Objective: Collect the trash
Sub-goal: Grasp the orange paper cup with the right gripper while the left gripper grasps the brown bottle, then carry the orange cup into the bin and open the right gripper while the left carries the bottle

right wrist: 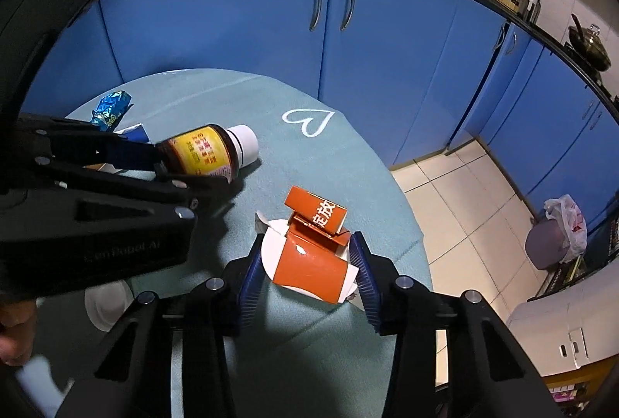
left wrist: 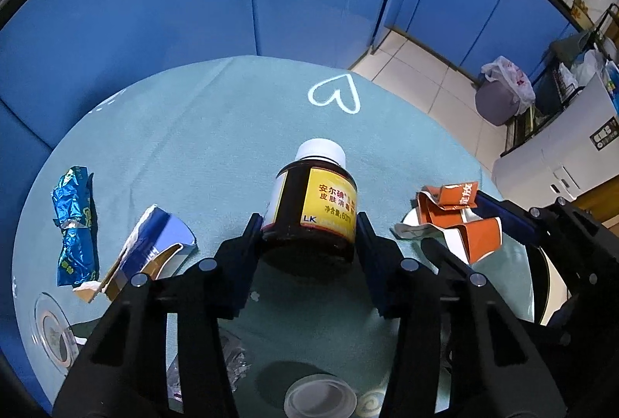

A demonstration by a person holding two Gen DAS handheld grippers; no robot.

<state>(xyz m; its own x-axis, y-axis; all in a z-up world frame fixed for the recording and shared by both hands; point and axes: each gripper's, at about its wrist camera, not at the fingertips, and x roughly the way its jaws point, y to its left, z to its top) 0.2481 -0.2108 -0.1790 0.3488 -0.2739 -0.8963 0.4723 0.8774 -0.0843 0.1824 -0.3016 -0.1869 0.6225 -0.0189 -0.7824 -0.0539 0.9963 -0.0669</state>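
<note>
A brown bottle (left wrist: 321,209) with a yellow label and a white cap sits between the fingers of my left gripper (left wrist: 308,220), and both blue pads press on its sides. From the right wrist view the bottle (right wrist: 201,151) lies tilted, cap to the right, in the left gripper (right wrist: 193,166) just above the teal tablecloth. A torn orange and white carton (right wrist: 309,263) lies on the cloth between the pads of my right gripper (right wrist: 305,251), which touch its edges. The left wrist view shows that carton (left wrist: 452,201) at the right, with the right gripper (left wrist: 464,224) around it.
On the round table's teal cloth (left wrist: 216,132) lie a crumpled blue foil wrapper (left wrist: 73,224) and a torn blue and silver carton (left wrist: 154,244) at the left. A clear glass dish (left wrist: 52,333) and a white cap (left wrist: 319,398) are near me. Blue cabinets stand behind; a bagged bin (left wrist: 499,97) is on the tiled floor.
</note>
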